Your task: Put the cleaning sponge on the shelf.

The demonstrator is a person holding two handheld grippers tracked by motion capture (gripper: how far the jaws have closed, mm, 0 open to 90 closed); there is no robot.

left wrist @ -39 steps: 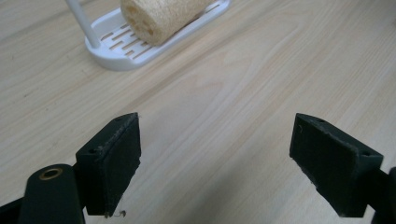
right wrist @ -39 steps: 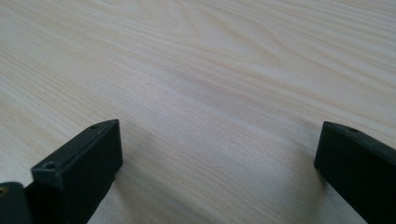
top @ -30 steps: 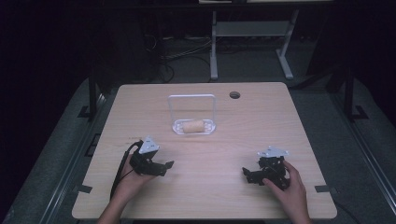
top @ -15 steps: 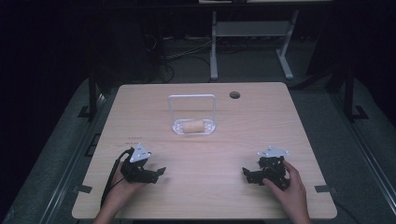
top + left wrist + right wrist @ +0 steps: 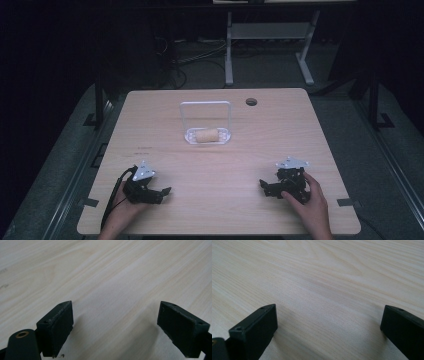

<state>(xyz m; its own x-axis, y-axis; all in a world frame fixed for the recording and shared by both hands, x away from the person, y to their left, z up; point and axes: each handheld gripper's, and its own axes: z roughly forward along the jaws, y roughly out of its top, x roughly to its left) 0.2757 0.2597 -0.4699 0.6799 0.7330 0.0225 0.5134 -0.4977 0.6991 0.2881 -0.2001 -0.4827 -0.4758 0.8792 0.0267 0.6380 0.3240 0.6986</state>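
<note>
My work surface is a light wooden table (image 5: 220, 165) with pale grain, occupying the centre and lower half of the high view; a small dark round hole (image 5: 251, 102) sits near its far edge, right of centre. Beneath and around it lies a grey floor (image 5: 380, 165), with dark rails (image 5: 75, 170) running along the left and right sides of the frame. At upper centre stands a pale metal frame (image 5: 270, 35) with two legs and a shelf, and loose cables (image 5: 195, 52) trail on the floor to its left. The upper left and upper right corners are in deep shadow; light falls mainly on my tabletop.
</note>
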